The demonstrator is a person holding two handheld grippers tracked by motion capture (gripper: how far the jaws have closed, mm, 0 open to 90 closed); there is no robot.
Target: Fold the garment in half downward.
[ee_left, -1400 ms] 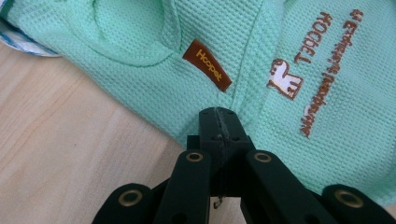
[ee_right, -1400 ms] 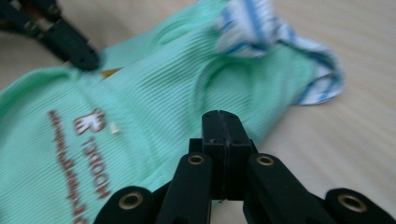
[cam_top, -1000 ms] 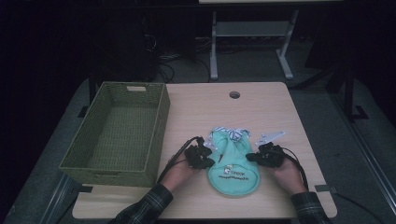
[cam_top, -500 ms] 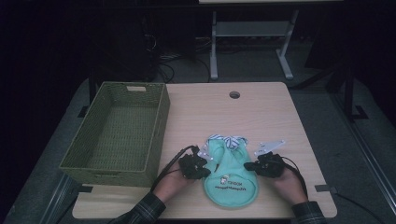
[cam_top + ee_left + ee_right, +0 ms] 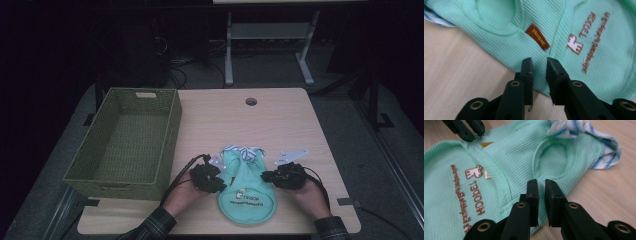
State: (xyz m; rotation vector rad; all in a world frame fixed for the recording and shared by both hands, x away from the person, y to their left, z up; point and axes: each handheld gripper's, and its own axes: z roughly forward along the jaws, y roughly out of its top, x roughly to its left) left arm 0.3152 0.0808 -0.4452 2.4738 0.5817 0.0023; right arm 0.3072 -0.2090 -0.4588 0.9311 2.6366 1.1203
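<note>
Both claws (image 5: pixel 539 60) (image 5: pixel 541 181) slightly parted over green garment (image 5: pixel 245 192)

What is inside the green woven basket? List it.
Nothing: the green woven basket shows only its bare woven floor in the high view. Its near wall hides the strip of floor just behind it. The mint garment lies outside it, on the table.

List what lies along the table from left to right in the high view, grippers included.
Green woven basket → left gripper → mint-green garment → right gripper. Both grippers' fingers have just been opening at the garment's side edges, with a narrow gap showing between them in the gripper views.
</note>
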